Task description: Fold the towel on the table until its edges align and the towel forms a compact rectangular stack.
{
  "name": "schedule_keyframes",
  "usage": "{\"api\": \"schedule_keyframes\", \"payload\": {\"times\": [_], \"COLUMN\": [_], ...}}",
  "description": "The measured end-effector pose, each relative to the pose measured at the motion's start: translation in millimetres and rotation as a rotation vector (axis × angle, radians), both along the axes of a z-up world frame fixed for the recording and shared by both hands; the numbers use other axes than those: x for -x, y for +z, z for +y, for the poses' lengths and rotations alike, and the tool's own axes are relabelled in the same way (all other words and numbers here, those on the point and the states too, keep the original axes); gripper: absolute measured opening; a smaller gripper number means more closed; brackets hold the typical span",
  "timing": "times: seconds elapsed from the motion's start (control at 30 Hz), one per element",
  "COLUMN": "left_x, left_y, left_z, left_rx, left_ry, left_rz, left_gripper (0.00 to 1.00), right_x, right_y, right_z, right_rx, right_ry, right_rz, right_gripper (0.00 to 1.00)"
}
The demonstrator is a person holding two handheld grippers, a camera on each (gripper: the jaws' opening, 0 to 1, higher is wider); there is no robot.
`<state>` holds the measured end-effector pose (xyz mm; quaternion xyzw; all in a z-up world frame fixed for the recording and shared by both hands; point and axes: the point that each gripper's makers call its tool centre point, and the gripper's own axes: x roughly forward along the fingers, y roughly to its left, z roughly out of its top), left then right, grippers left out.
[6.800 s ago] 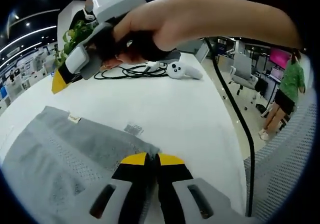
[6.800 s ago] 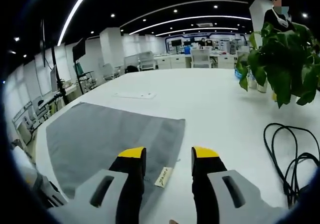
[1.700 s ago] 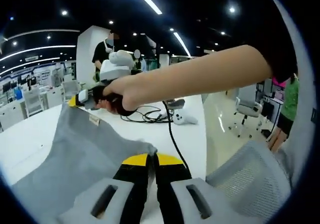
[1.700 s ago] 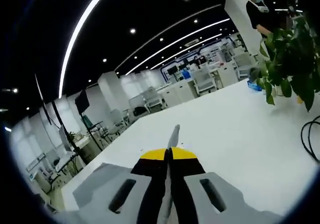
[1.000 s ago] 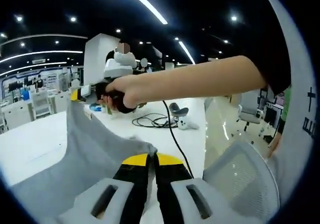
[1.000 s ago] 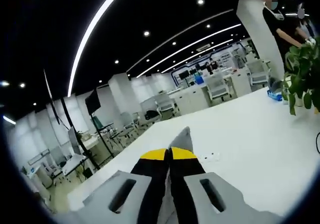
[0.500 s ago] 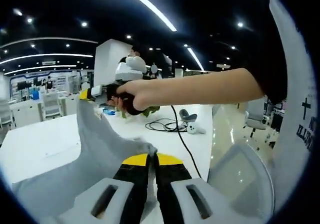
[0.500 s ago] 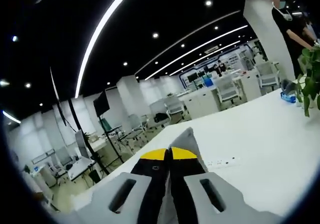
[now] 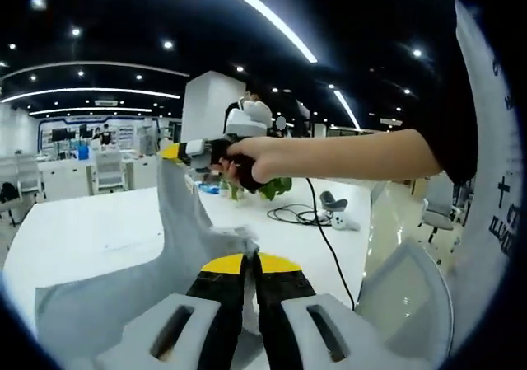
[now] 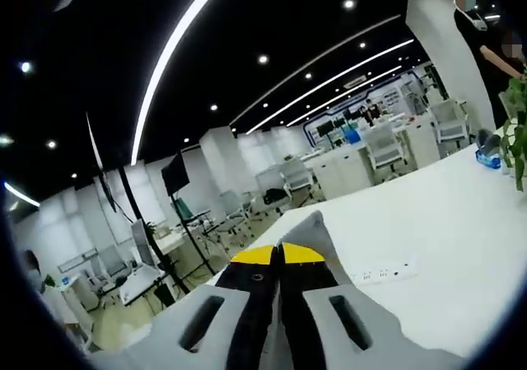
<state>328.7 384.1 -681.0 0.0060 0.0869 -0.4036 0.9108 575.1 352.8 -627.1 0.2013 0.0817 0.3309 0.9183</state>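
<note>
The grey towel (image 9: 140, 275) hangs lifted off the white table (image 9: 90, 234), stretched between both grippers. My left gripper (image 9: 249, 260) is shut on one corner of it, with cloth bunched at the yellow tips. In the left gripper view my right gripper (image 9: 174, 150), held in a person's hand, pinches the opposite upper corner high above the table. In the right gripper view my right gripper (image 10: 277, 253) is shut on the towel, and a grey corner of the towel (image 10: 309, 229) sticks up past the tips.
A potted plant (image 9: 268, 189), a coil of black cable (image 9: 300, 214) and a white controller (image 9: 339, 218) lie at the far right of the table. A grey mesh chair (image 9: 408, 304) stands close on the right. A white power strip (image 10: 380, 271) lies on the table.
Both grippers have risen with the towel held taut between them. The right gripper has swung rightward in the left gripper view, and both cameras now tilt further up.
</note>
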Motion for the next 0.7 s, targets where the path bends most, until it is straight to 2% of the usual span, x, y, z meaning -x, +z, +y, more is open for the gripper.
{"api": "schedule_keyframes", "payload": {"times": [0.33,0.43,0.7], "left_x": [1.6,3.3,5.9], "left_y": [1.8,0.8,11.7], "left_z": [47.3,60.2,90.3], "left_rx": [-0.011,-0.015,0.002], "left_ry": [0.088,0.111,0.178], "left_rz": [-0.004,-0.002,-0.020], "left_gripper": [0.04,0.04,0.04], "right_x": [-7.6,-5.1,-2.6], "right_y": [2.5,2.1,12.1], "right_z": [52.8,71.9,104.5], "right_rx": [-0.001,0.029,0.028], "right_ry": [0.084,0.131,0.182], "right_rz": [-0.006,-0.011,-0.028], "right_gripper": [0.00,0.00,0.00]}}
